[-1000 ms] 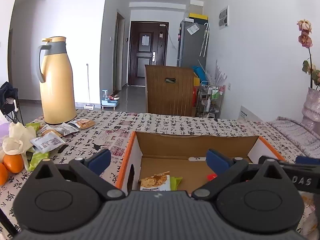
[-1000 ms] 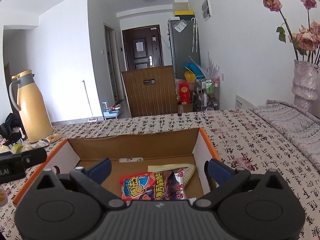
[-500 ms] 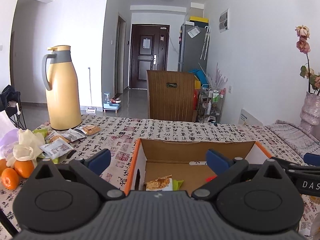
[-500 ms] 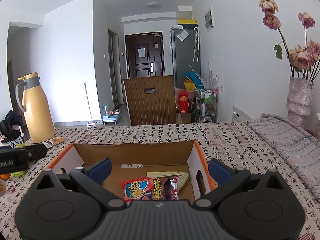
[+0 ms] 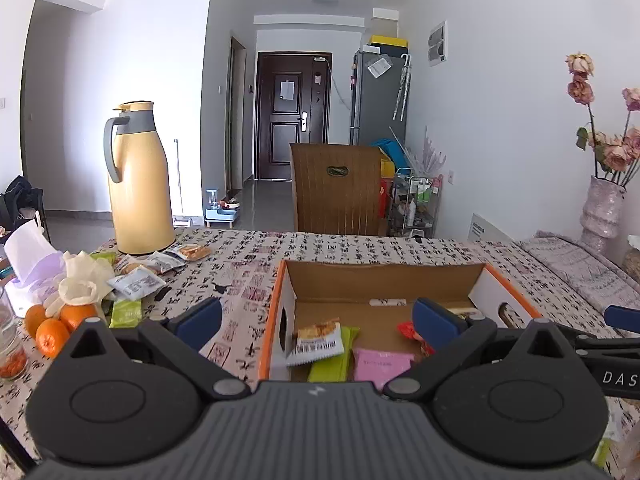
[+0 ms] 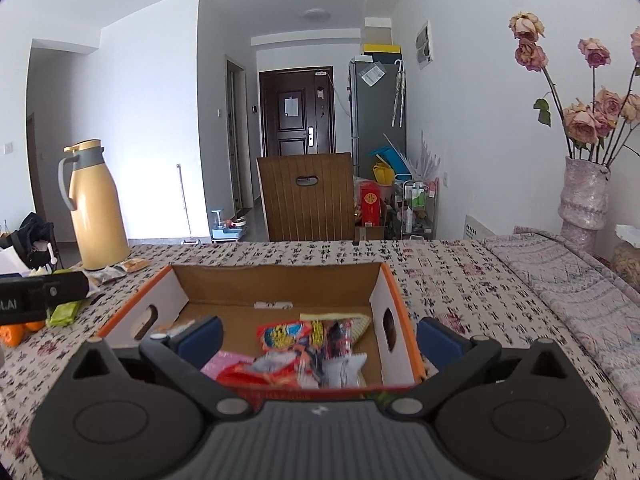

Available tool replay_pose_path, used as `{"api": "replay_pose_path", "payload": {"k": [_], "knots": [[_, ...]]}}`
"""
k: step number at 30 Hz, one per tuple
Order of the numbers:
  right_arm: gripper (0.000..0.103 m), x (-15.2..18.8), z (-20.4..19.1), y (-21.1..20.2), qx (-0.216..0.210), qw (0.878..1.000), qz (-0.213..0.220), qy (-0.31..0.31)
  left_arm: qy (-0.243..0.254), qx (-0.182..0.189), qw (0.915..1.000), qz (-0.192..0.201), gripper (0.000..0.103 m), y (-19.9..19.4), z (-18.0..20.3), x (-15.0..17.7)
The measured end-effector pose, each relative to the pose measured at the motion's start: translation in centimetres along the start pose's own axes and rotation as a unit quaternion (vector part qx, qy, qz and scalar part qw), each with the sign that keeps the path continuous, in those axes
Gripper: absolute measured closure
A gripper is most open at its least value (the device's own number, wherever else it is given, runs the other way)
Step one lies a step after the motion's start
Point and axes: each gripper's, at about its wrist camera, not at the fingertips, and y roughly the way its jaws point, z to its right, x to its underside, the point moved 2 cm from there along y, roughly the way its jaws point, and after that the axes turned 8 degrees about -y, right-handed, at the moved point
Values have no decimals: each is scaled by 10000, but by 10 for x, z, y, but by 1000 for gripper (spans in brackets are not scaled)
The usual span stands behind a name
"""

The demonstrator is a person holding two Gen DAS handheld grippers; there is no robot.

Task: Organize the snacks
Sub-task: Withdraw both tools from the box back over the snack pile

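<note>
Snack packets (image 6: 316, 344) are lying inside the open cardboard box (image 6: 276, 280), which is sitting on the patterned worktop (image 6: 440, 272). More loose packets (image 5: 136, 280) are lying left of the box, beside the yellow thermos jug (image 5: 138, 180). The right gripper (image 6: 318, 338) is hovering over the box with jaws apart, holding nothing. The left gripper (image 5: 316, 316) is hovering at the box's left wall, jaws likewise spread and empty.

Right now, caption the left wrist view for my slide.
Open left hand-held gripper over a cardboard box of snack packets; more snacks beside a yellow thermos.
</note>
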Motion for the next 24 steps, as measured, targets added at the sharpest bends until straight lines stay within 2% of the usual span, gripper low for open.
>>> {"api": "replay_pose_path", "payload": {"k": [14,24], "knots": [[0,46,4,-62,132,9996,100,225,-91,78,9997,-235,0,-49,-4,44],[0,88,7,-83,22,9995,-227,218,-11,149,9982,-579,0,-64,-4,81]]}}
